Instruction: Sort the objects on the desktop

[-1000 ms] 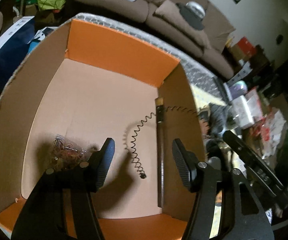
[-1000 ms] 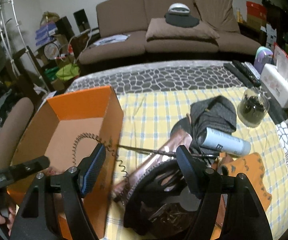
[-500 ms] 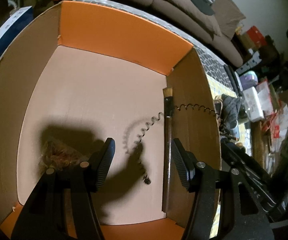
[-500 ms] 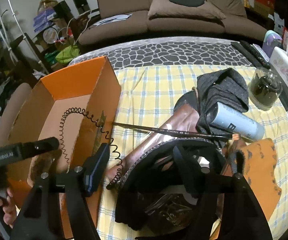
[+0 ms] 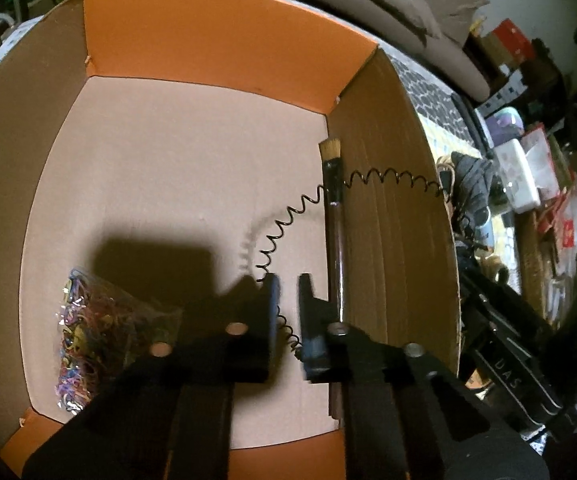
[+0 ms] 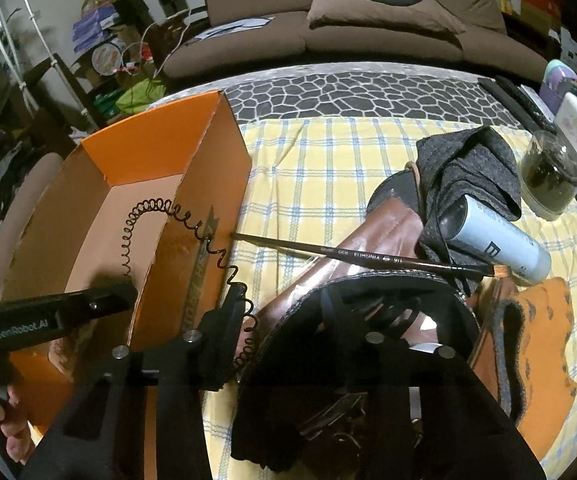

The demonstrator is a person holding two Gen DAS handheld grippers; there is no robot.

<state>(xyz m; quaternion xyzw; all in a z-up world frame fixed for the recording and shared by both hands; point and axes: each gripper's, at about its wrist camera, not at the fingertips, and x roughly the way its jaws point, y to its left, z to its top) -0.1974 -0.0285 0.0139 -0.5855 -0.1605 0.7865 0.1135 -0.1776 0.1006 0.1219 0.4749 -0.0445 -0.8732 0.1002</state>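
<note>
Since 1.0 s ago my left claw (image 5: 287,312) has dropped deeper into the orange cardboard box (image 5: 216,40) and its jaws have gone from wide apart to nearly together, clenched on the lower end of the black coiled cord (image 5: 284,224). The cord arcs up from there, crosses the box's right wall (image 5: 392,216) and runs down outside to the tabletop (image 6: 320,168). Inside the box: 1 flat brush (image 5: 334,216) lying along the right wall, bristles at the far end; 1 clear bag of coloured rubber bands (image 5: 88,336) near the left corner. My right claw (image 6: 308,320) stands spread wide, grasping nothing, over a black pouch (image 6: 368,360). A thin paintbrush (image 6: 348,254) lies beyond, across a brown leather case (image 6: 380,232).
</note>
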